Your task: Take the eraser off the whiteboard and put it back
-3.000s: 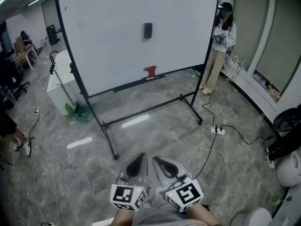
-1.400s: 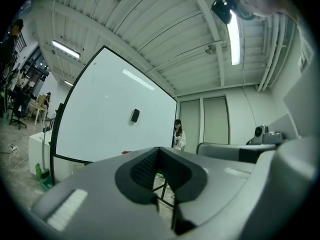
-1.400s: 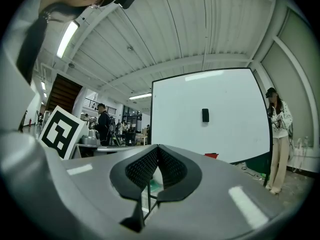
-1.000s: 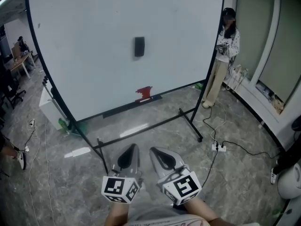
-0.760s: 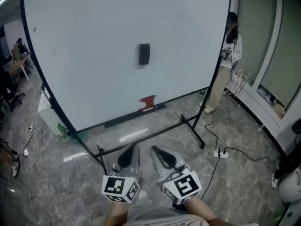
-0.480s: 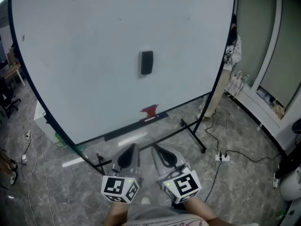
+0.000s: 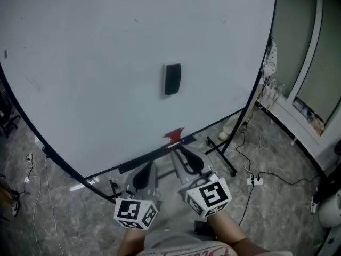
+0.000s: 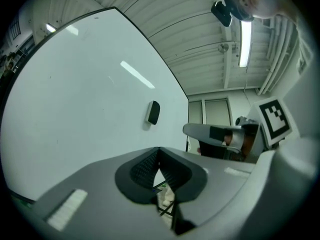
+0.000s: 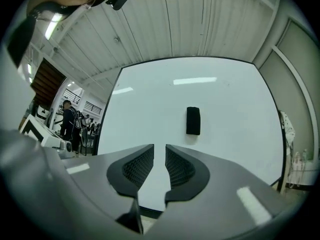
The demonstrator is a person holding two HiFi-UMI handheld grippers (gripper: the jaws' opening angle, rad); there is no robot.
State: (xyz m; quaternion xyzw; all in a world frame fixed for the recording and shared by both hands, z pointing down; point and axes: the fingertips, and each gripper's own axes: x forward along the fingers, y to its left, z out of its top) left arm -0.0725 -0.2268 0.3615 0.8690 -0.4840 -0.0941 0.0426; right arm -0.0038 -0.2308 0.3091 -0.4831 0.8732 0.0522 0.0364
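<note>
Head view shows the eraser (image 7: 172,79) stuck on the whiteboard (image 7: 90,57), up ahead of both grippers and not touching them. The right gripper (image 7: 182,154) is opening its jaws a little, with nothing between them. The left gripper (image 7: 148,168), just beside it, is pinched closed on nothing.
</note>
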